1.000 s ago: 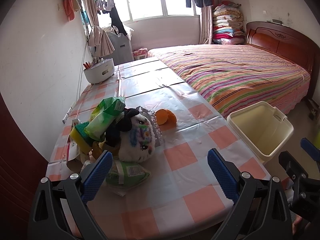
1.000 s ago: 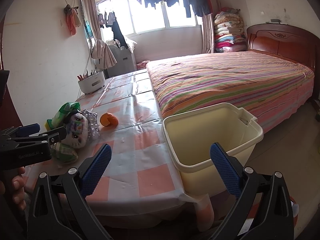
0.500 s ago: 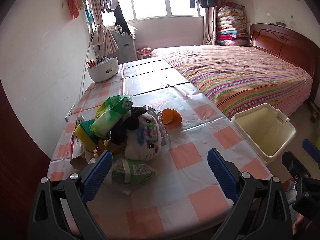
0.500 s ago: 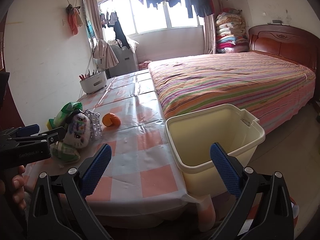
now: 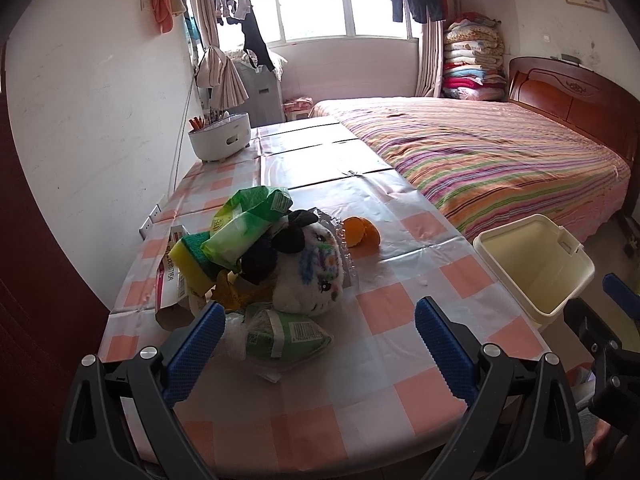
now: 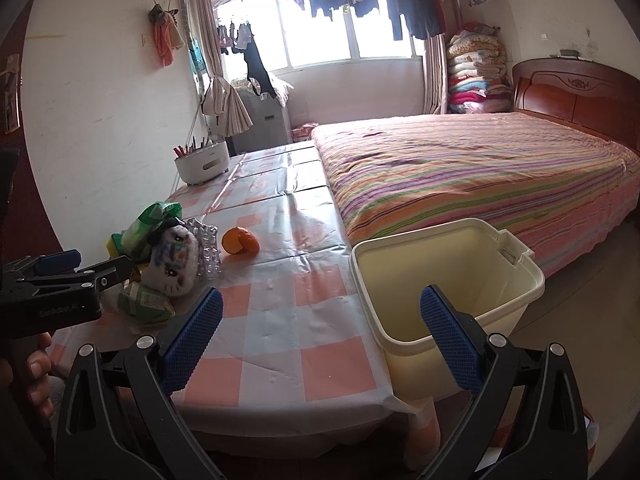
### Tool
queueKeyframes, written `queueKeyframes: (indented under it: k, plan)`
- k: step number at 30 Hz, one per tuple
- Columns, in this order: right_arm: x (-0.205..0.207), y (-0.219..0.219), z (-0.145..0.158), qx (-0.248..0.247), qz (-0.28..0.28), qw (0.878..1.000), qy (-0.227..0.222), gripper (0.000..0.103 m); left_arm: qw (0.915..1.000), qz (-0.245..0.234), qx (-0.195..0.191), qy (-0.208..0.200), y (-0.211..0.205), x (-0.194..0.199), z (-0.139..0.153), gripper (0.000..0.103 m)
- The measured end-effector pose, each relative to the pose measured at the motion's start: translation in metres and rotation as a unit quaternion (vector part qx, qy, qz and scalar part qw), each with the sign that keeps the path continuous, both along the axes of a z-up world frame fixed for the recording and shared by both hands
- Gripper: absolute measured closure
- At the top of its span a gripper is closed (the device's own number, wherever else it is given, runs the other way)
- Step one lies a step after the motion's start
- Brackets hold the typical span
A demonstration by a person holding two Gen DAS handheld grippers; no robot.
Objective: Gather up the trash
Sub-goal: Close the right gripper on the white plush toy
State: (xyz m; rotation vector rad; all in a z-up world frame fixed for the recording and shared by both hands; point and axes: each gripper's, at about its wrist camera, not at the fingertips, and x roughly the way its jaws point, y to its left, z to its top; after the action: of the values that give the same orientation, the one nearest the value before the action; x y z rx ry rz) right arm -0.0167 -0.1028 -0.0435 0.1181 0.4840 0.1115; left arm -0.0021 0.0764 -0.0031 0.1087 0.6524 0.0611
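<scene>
Surface (image 5: 400,312) covering: glossy checked plastic sheet, creased. Bin (image 6: 524,292): smooth cream plastic. Toy (image 5: 312,276): fuzzy plush cloth. Green wrappers (image 5: 248,224): shiny plastic film. Left claw (image 5: 320,340) pads (image 5: 444,344): textured blue rubber on matt black plastic. Headboard (image 6: 580,100): polished wood.

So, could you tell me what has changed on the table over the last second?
Only the cameras shifted: the left gripper drew back slightly from the trash pile, both grippers staying open and empty. The right gripper barely moved. The pile, the orange peel and the bin beside the table stayed where they were.
</scene>
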Motion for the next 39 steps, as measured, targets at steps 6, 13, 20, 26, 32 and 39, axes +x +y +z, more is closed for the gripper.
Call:
queueKeyframes:
  k: [6, 13, 20, 26, 32, 39]
  plan:
    - [0.013, 0.009, 0.002, 0.01, 0.037, 0.999, 0.0, 0.006, 0.9998, 0.011, -0.009, -0.014, 0.017, -0.014, -0.001, 0.01]
    - [0.041, 0.027, -0.001, 0.022, 0.104, 0.994, 0.007, 0.006, 0.9978, 0.031, -0.05, -0.031, 0.052, -0.033, -0.004, 0.01]
    - [0.074, 0.065, -0.003, 0.052, 0.213, 0.976, 0.023, 0.006, 0.9902, 0.053, -0.126, -0.027, 0.091, -0.047, -0.009, 0.01]
    - [0.101, 0.107, -0.012, 0.065, 0.252, 0.963, 0.062, 0.006, 0.9887, 0.073, -0.129, -0.021, 0.102, -0.049, -0.016, 0.01]
    - [0.126, 0.141, -0.026, 0.083, 0.246, 0.959, 0.11, 0.017, 0.989, 0.07, -0.129, -0.016, 0.107, -0.049, -0.02, 0.01]
    - [0.151, 0.168, -0.041, 0.085, 0.218, 0.962, 0.139, 0.018, 0.9892, 0.068, -0.13, -0.005, 0.114, -0.052, -0.026, 0.01]
